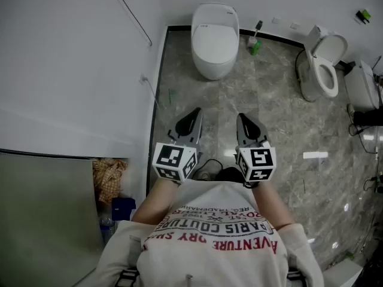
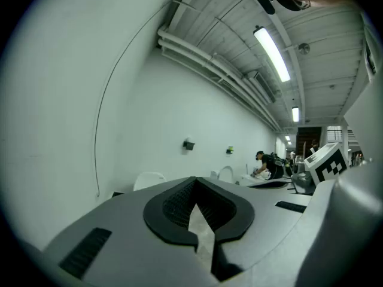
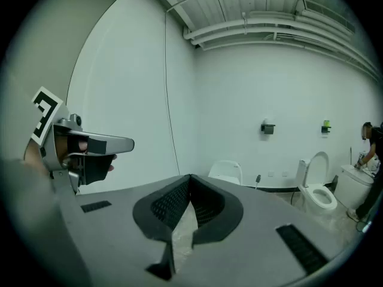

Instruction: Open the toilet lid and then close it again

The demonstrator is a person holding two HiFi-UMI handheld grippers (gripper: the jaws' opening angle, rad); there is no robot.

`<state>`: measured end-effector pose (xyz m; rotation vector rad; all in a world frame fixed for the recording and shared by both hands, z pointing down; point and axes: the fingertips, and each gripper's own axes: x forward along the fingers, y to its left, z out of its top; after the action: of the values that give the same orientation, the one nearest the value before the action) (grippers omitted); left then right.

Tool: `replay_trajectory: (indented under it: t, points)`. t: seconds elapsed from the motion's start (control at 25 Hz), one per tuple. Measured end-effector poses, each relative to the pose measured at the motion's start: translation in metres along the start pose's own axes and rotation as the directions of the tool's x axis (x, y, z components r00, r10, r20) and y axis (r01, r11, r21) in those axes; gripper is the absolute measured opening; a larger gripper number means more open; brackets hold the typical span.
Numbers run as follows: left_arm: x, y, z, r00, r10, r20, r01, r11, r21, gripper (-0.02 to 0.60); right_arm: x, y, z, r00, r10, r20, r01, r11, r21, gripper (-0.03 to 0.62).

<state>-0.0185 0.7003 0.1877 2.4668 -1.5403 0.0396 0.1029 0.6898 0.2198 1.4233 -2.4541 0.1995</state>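
A white toilet point(image 1: 213, 40) with its lid down stands against the far wall, straight ahead on the grey marble floor. My left gripper point(image 1: 195, 112) and right gripper point(image 1: 242, 118) are held side by side at waist height, well short of it, both shut and holding nothing. In the left gripper view the jaws point(image 2: 194, 183) meet at the tip, with the toilet point(image 2: 149, 179) small beyond them. The right gripper view shows its jaws point(image 3: 190, 179) closed too, the toilet point(image 3: 226, 171) just past the tip and the left gripper point(image 3: 84, 151) at the left.
A second toilet point(image 1: 326, 64) with its lid up stands at the right, also visible as an open toilet point(image 3: 317, 187) in the right gripper view. A toilet brush point(image 1: 256, 37) sits between them. A white wall point(image 1: 78, 70) runs along the left. A brown bag point(image 1: 109, 178) lies low at the left.
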Motion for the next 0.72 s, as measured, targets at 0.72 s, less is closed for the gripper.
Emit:
replay_trajectory:
  t: [0.72]
  points:
    - [0.006,0.006,-0.008,1.0,-0.006,-0.029,0.006,1.0,-0.006,0.008,0.012,-0.001,-0.005,1.0,0.002,-0.007,-0.002,0.998,0.062,0.014]
